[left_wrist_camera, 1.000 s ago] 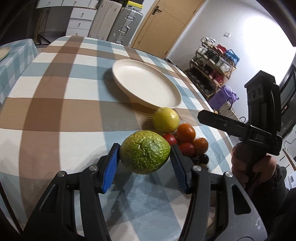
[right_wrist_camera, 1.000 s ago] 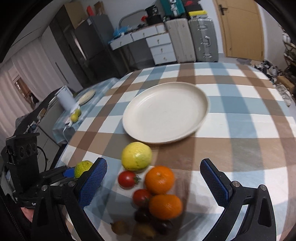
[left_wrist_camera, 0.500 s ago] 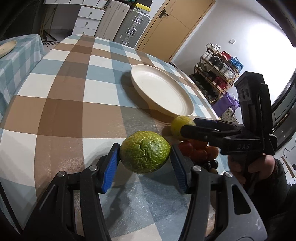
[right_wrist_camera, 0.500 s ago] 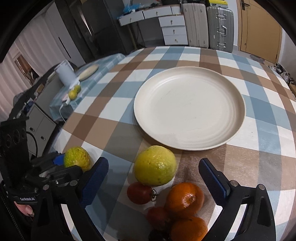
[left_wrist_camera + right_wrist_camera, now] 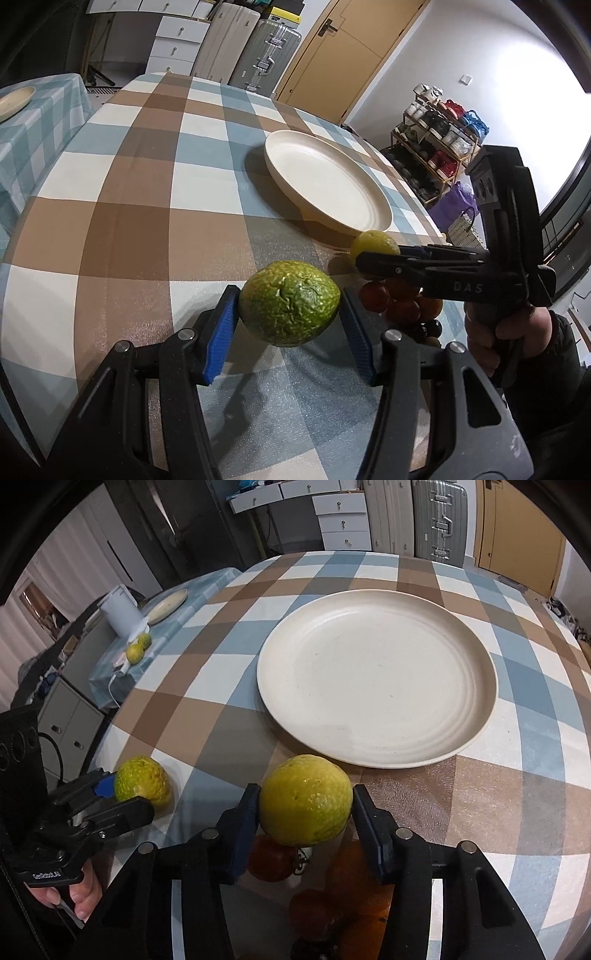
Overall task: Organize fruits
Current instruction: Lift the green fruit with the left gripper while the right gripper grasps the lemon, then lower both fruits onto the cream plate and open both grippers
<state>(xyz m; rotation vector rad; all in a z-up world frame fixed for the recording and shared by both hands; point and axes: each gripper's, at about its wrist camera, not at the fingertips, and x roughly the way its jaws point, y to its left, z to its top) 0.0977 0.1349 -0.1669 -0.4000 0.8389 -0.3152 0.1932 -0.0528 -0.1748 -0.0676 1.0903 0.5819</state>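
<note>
- Right gripper [image 5: 303,825]: jaws have just been closing, pads now clamped on the yellow fruit [image 5: 306,805].
- Left gripper [image 5: 288,314]: clamped on the green fruit [image 5: 289,301].
- Plate [image 5: 476,720]: just beyond the yellow fruit, straight ahead; right hand nearer.
- Left view alone shows the small fruit pile [image 5: 402,306] beneath.

Two fisheye wrist views, angled down close over the surface [image 5: 122,206], both sharing the plate [image 5: 376,686] – at 1 o'clock from the left, 12 o'clock from the right.
</note>
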